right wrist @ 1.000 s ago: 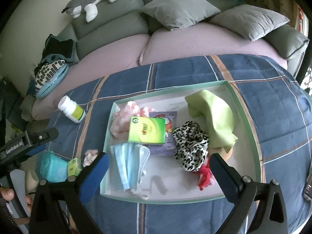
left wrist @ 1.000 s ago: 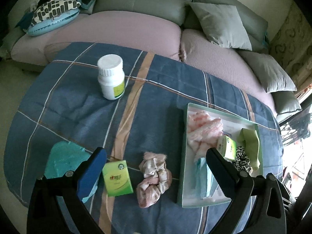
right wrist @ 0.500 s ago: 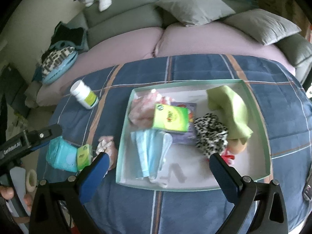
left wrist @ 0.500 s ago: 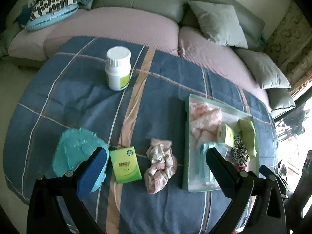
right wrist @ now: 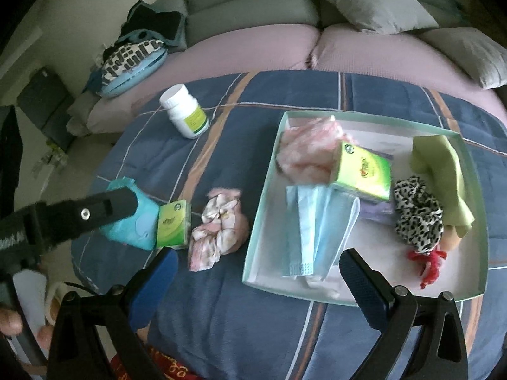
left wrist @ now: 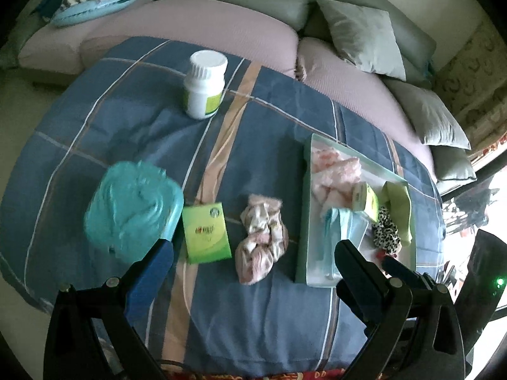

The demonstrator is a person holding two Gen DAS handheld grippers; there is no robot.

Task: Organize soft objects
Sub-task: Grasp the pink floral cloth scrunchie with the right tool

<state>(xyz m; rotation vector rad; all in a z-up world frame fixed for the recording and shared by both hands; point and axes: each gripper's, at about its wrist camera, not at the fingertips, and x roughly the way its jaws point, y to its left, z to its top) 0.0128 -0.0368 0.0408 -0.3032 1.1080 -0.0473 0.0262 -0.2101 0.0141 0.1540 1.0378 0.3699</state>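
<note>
A pale green tray (right wrist: 266, 190) on the blue plaid blanket holds a pink fluffy cloth (right wrist: 304, 155), blue face masks (right wrist: 313, 221), a green tissue pack (right wrist: 364, 171), a leopard scrunchie (right wrist: 418, 218) and a green cloth (right wrist: 443, 171). Left of the tray lie a pink scrunchie (left wrist: 261, 242), a green tissue pack (left wrist: 206, 232) and a teal wipes pack (left wrist: 133, 205). My left gripper (left wrist: 250, 262) is open, empty, above the blanket's near edge. My right gripper (right wrist: 258, 272) is open, empty, near the tray's front left corner. The tray also shows in the left wrist view (left wrist: 305, 190).
A white pill bottle (left wrist: 206, 88) stands at the back of the blanket. A pink and grey sofa with grey cushions (left wrist: 361, 38) runs behind. The left gripper's body (right wrist: 79, 218) crosses the right wrist view at left.
Both grippers have pulled back and shifted left; the tray has slid right in both views and the loose items left of it have come into fuller view. Both stay open.
</note>
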